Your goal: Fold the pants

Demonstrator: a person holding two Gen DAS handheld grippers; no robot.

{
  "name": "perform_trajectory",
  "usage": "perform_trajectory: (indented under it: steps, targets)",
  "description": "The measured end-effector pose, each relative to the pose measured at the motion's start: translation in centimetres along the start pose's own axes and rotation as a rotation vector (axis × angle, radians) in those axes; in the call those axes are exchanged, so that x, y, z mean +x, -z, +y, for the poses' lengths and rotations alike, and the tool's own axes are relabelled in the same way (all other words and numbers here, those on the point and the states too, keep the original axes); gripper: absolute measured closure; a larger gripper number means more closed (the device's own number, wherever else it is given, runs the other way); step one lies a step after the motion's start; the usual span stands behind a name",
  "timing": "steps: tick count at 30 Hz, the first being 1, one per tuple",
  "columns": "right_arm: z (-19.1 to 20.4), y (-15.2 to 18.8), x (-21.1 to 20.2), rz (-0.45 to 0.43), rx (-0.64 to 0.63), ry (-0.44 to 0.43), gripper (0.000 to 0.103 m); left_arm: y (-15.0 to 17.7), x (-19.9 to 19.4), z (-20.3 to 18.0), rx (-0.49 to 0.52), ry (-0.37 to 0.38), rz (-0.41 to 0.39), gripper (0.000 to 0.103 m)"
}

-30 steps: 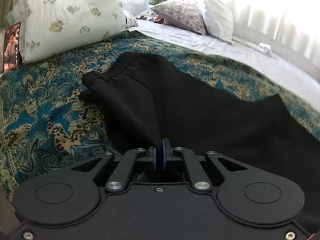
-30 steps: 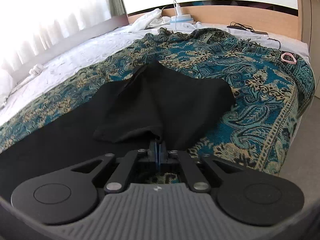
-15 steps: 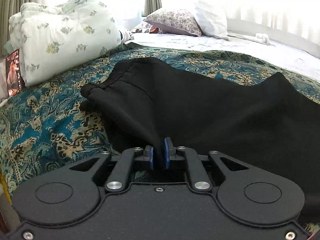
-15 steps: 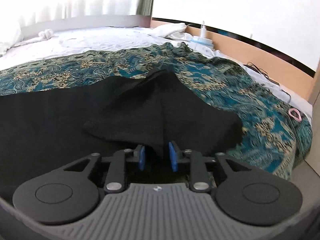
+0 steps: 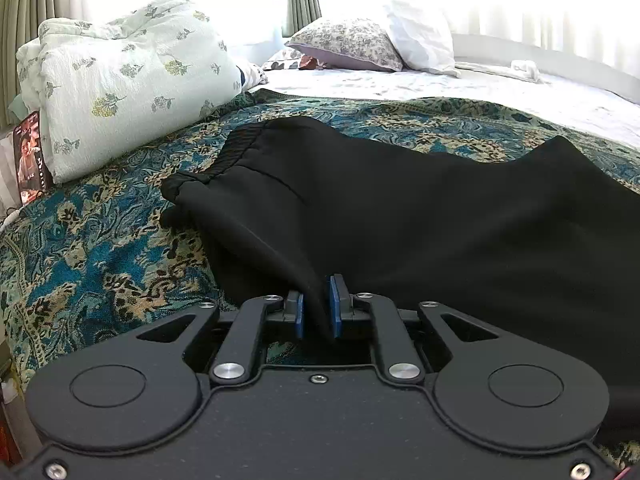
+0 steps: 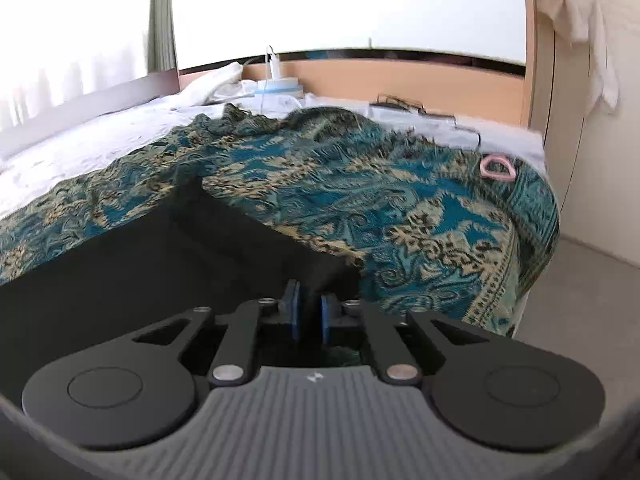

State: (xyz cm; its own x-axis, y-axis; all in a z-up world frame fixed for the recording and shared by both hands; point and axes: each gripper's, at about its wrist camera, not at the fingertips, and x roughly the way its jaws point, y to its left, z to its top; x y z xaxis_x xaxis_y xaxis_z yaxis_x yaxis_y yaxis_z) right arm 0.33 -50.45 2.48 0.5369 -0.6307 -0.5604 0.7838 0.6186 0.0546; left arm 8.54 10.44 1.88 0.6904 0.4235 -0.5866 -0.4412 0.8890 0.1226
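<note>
Your black pants [image 5: 420, 216] lie spread on the patterned blue bedspread [image 5: 88, 256], running ahead of both sets of fingers. Only your left camera shows the gathered waistband [image 5: 240, 152], ahead and to the left of the left gripper [image 5: 317, 308]; a ridge of cloth runs from there back between its fingers [image 5: 334, 304], which have just been easing apart a little yet press on that fold from both sides. Only your right camera shows the other end [image 6: 224, 240], a straight dark edge slanting off ahead of the right gripper [image 6: 307, 312]. Its fingers [image 6: 295, 312] have just been closing, with black cloth between them and a narrow gap showing; I cannot tell whether they pinch it. Beyond, the left view alone gives you the flowered quilt [image 5: 128, 76] and pillows [image 5: 360, 46]; the right view alone the pink ring [image 6: 498, 169] and wooden footboard [image 6: 400, 80].
</note>
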Motion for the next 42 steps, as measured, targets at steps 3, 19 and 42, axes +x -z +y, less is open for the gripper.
perform_trajectory:
  steps: [3,19,42]
  targets:
    - [-0.8,-0.3,0.3,-0.007,0.019,-0.014,0.078,0.0,0.0,-0.1,0.003,-0.003,-0.002,0.089]
    - [-1.6,-2.0,-3.5,-0.096,0.078,0.015,0.048,0.4,0.0,-0.3,0.007,-0.01,-0.023,0.089]
    - [24.8,13.6,-16.0,0.026,-0.588,-0.595,0.027,-0.7,-1.8,6.6,-0.204,0.226,0.0,0.007]
